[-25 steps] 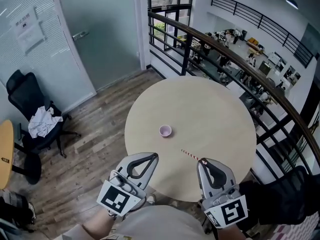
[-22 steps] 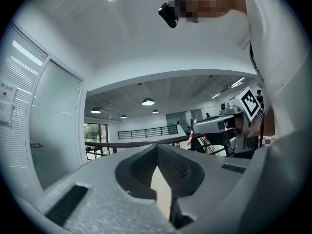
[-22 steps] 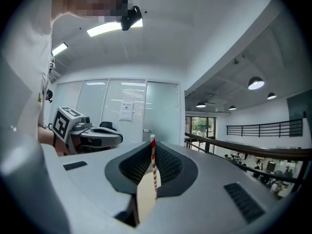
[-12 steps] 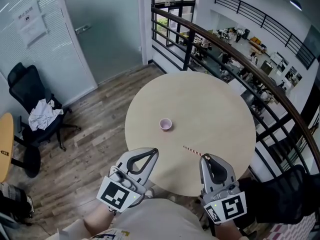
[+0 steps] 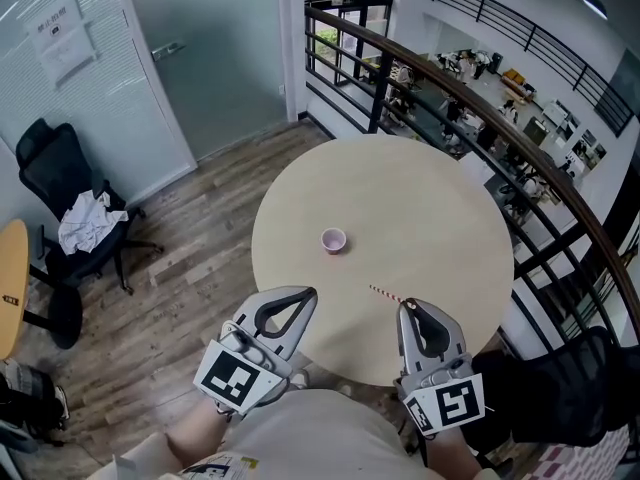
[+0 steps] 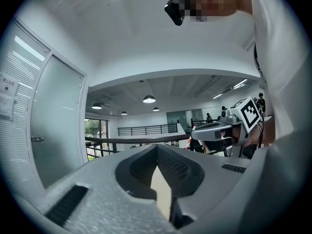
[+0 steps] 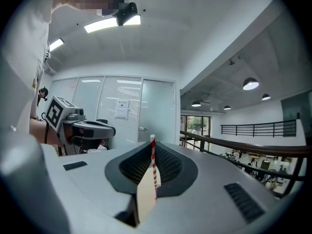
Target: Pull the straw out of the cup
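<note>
Red-and-white striped, the straw is clear of the pink cup and pinched at its near end in the right tongs — in the right gripper view it runs up the seam between the clenched jaws and pokes out past their tips. It lies roughly level above the near part of the round beige worktop, its free end aimed toward the cup, which stands upright near the worktop's middle, well apart. Left tongs hover at the worktop's near edge, jaws pressed together tip to tip.
</note>
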Available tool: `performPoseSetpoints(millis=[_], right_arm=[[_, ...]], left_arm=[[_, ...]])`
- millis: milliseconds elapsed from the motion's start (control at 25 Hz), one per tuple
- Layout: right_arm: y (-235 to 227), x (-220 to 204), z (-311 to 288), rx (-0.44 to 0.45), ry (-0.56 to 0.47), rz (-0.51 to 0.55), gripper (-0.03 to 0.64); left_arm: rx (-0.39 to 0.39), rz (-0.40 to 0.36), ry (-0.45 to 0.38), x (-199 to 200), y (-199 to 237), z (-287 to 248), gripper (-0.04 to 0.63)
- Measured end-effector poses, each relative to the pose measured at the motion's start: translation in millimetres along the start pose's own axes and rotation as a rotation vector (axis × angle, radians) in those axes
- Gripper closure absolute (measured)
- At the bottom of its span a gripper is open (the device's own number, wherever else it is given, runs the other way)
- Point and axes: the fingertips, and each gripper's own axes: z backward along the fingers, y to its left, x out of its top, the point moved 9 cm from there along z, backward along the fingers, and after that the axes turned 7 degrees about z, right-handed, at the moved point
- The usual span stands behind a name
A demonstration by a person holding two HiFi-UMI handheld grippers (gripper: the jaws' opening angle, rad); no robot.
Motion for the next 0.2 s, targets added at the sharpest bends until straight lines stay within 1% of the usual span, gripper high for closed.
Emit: performPoseSetpoints(millis=[200], right_arm=[[4.5, -0.6, -5.0, 0.007, 0.005, -0.005, 0.583]], left_arm=[[0.001, -0.008, 0.003, 0.1, 4.1, 1.7, 0.581]])
